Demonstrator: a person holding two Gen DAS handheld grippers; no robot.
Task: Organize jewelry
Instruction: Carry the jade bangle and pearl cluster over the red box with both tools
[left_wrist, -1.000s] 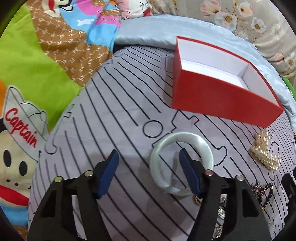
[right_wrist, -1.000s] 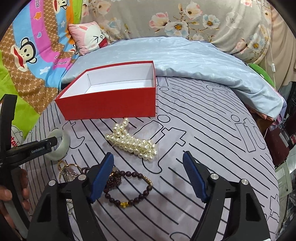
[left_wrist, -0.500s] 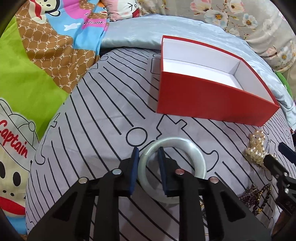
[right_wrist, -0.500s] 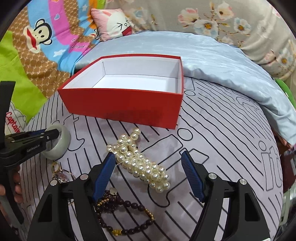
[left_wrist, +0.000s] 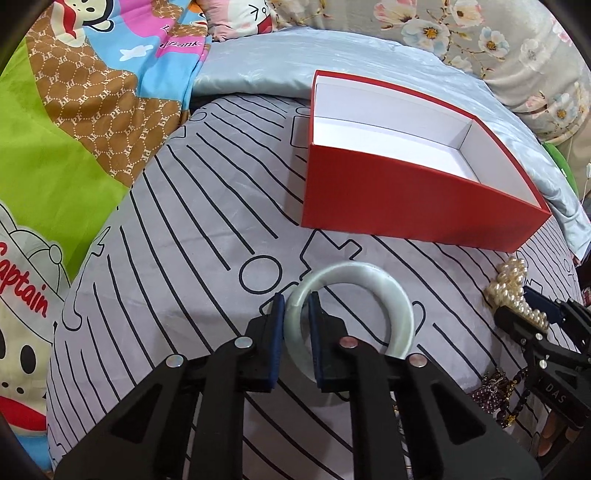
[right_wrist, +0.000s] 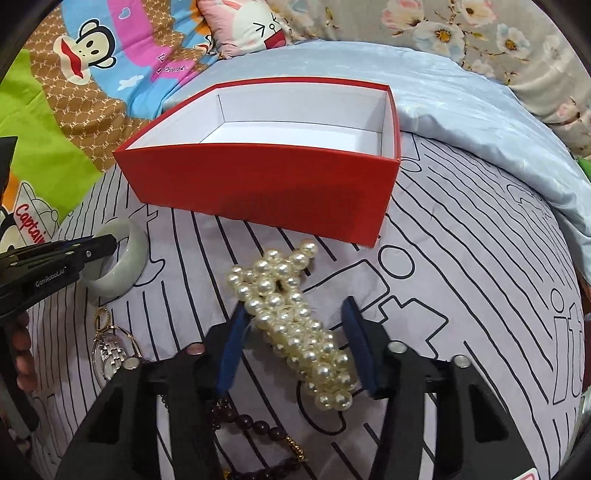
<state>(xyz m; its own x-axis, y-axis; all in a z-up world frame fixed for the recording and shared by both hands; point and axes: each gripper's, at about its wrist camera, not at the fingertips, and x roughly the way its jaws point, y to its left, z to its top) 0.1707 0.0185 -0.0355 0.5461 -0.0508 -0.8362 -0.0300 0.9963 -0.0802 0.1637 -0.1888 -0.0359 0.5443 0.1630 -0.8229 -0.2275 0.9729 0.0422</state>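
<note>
A pale green jade bangle (left_wrist: 373, 295) lies on the striped grey cloth. My left gripper (left_wrist: 296, 306) is shut on its left rim. The bangle also shows at the left of the right wrist view (right_wrist: 122, 266). A pearl bracelet (right_wrist: 295, 325) lies between the fingers of my right gripper (right_wrist: 295, 321), which is open and straddles it; the left finger touches the pearls. The pearls also show in the left wrist view (left_wrist: 513, 291). An open red box (left_wrist: 406, 199) with an empty white inside stands beyond both; it also shows in the right wrist view (right_wrist: 266, 192).
A dark bead bracelet (right_wrist: 258, 435) and a keyring with a metal watch band (right_wrist: 110, 350) lie near my right gripper. A dark beaded piece (left_wrist: 498, 391) lies at the right in the left view. Light blue quilt (right_wrist: 461, 110) and cartoon bedding (left_wrist: 74, 129) surround the cloth.
My left gripper closed from wide open onto the bangle's rim. My right gripper moved forward and narrowed around the pearl bracelet.
</note>
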